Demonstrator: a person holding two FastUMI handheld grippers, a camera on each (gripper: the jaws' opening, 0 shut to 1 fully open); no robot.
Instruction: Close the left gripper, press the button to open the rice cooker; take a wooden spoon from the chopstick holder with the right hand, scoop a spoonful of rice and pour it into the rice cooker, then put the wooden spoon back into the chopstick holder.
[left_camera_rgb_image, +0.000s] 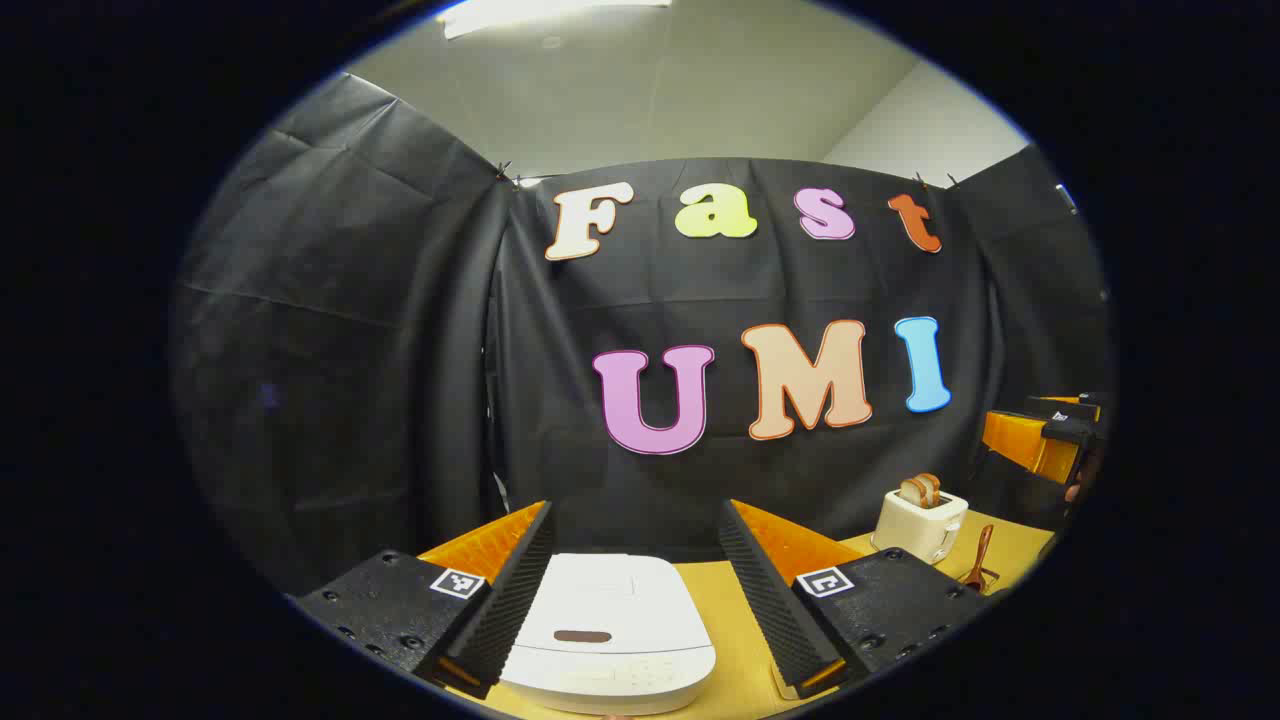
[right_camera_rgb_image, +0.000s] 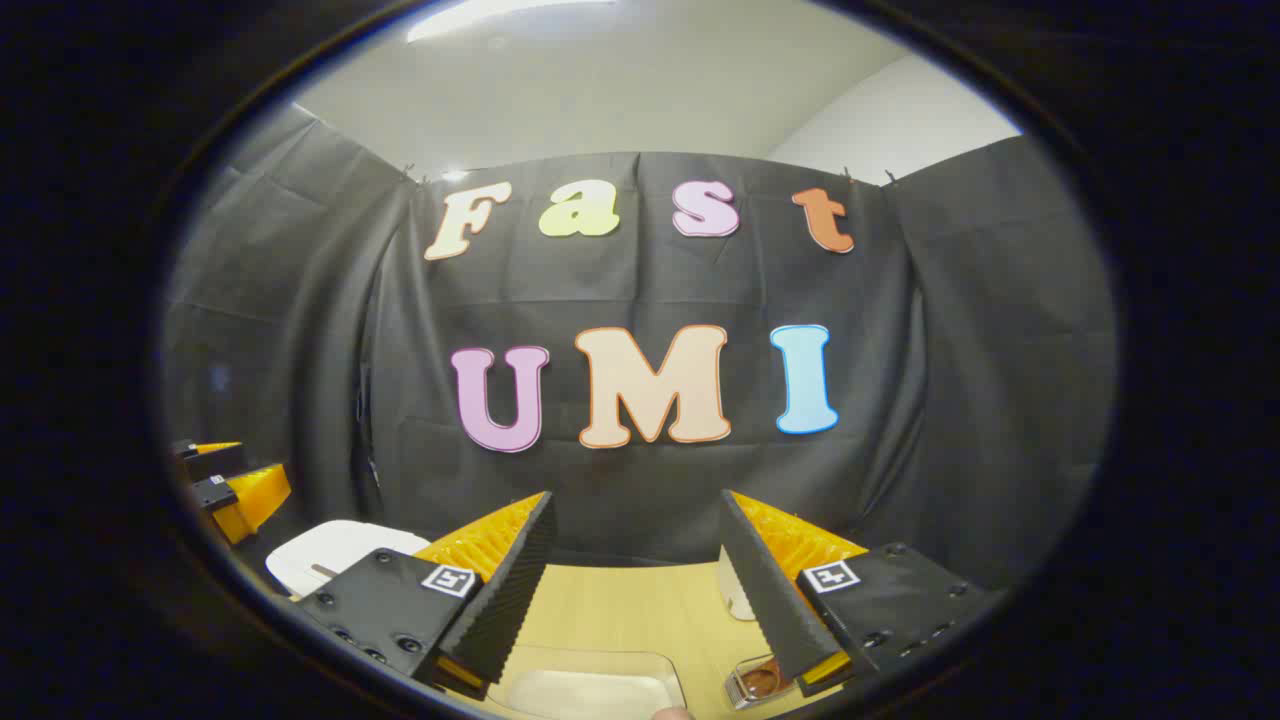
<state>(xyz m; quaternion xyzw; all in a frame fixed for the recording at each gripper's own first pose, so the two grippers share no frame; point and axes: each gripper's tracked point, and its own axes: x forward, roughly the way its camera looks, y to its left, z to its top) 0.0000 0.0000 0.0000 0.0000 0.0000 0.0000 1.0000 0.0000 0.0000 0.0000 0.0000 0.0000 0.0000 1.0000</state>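
Hovering over closed white rice cooker (left_camera_rgb_image: 607, 630) on tan table (left_camera_rgb_image: 745, 640); left gripper (left_camera_rgb_image: 635, 590) spread wide, straddling lid. Right gripper (right_camera_rgb_image: 640, 590) likewise released, empty. Advice: clench left fingers fully, then press dark oval lid button (left_camera_rgb_image: 582, 636) squarely.

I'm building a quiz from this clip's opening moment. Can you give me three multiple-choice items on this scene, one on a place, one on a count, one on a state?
1. Where does the rice cooker lie in the left gripper view?
A. Between the left gripper's fingers
B. Behind the toaster
C. On the floor

2. How many slices of toast stand in the toaster?
A. None
B. Two
C. Five

3. What state is the rice cooker's lid in?
A. Raised
B. Removed
C. Down

Answers: 1 A, the cooker sits framed between both fingers. 2 B, two brown slices stick out of the slots. 3 C, the white lid lies flat on the body.
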